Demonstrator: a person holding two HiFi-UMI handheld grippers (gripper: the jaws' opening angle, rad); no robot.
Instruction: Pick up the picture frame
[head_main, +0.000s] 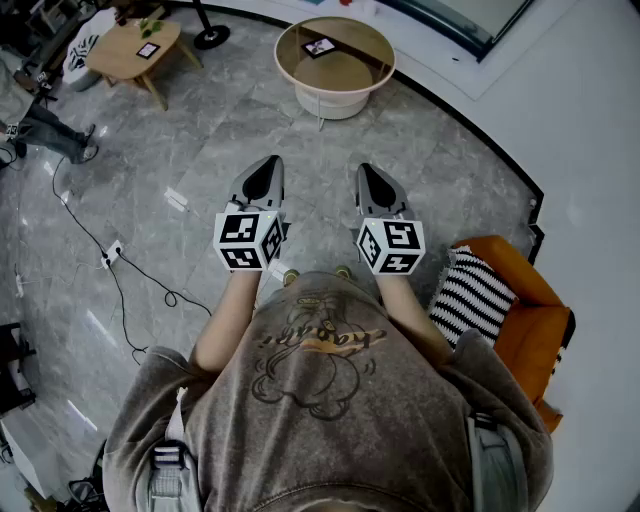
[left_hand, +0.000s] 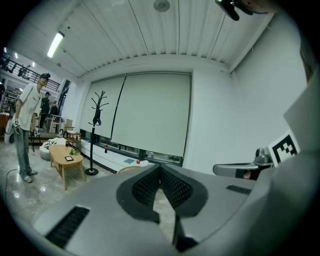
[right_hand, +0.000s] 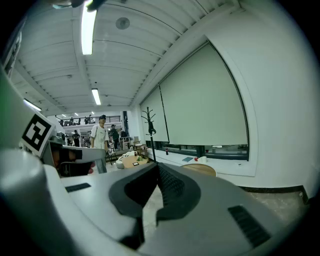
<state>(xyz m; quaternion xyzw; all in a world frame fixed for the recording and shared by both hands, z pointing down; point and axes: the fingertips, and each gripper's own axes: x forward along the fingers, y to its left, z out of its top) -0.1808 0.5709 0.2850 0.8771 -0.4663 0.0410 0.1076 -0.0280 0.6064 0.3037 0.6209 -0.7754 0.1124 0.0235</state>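
One grey stone floor (head_main: 200, 170) underfoot, and on it one orange armchair (head_main: 530, 330), well apart from the round table (head_main: 340, 102), on its near side and off to the right. Two tables in all: that round table and, to its left, one low wooden table (head_main: 120, 55). One black-and-white striped cushion (head_main: 472, 295) leans in the armchair, on the side towards the round table.

Two tongs are up. The left gripper (head_main: 265, 165) and the right gripper (head_main: 372, 172) are held side by side on the near side of the round table, well short of it, both pointing its way. The left gripper's jaws are pressed together at the tips with nothing between them, and it's the same story on the right: closed, empty.

Two small frames, count them. The picture frame (head_main: 320, 46) lies on the round table's top, towards the far edge. A second frame (head_main: 148, 49) sits on the wooden table, left of the round table.
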